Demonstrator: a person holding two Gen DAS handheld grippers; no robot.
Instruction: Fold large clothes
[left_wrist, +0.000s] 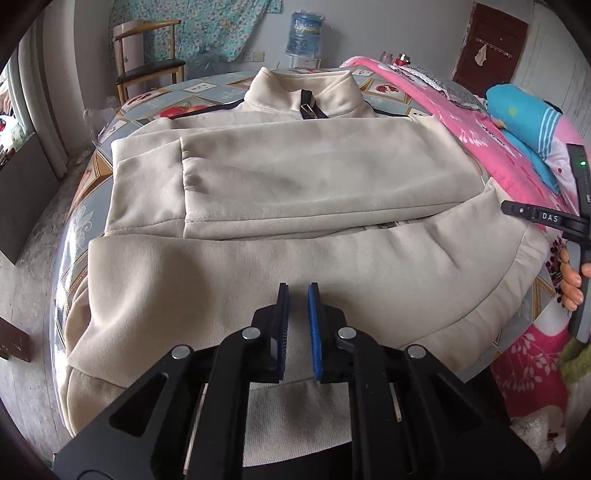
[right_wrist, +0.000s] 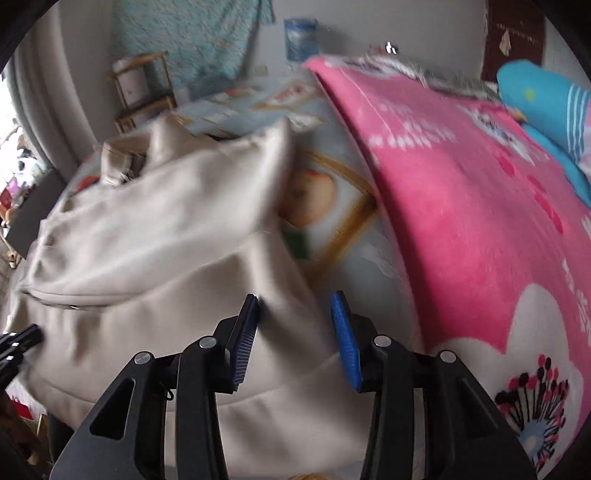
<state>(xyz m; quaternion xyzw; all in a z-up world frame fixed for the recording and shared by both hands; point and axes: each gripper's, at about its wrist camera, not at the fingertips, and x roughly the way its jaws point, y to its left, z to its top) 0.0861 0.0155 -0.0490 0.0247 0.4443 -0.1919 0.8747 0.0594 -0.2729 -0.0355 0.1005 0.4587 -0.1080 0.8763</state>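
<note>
Left wrist view: a beige zip-collar jacket (left_wrist: 295, 192) lies spread across the desk (left_wrist: 207, 92), which carries a fruit-patterned cover. Its collar points away from the camera, both sleeves are folded across the chest, and the hem hangs toward the near edge. The left gripper (left_wrist: 298, 295) hovers over the lower body of the garment; its blue-padded jaws stand a narrow gap apart, with nothing between them. At the right edge the right gripper (left_wrist: 543, 216) is partly visible, along with the fingers (left_wrist: 572, 284) of the hand holding it. A pink floral blanket (left_wrist: 491, 147) lies just beside the jacket on the right, with a blue pillow (left_wrist: 528, 122) on it. A wooden chair (left_wrist: 147, 59) and a water bottle (left_wrist: 304, 33) stand against the far wall.

Right wrist view: the picture is motion-blurred. The right gripper (right_wrist: 297, 306) has its jaws wide apart, astride the right edge of the jacket (right_wrist: 155, 236) near the hem; whether the pads touch the cloth cannot be determined. The jacket's near part appears bunched and raised. The pink blanket (right_wrist: 461, 192) fills the right side, with patterned desk cover (right_wrist: 332, 206) showing between it and the garment.
</note>
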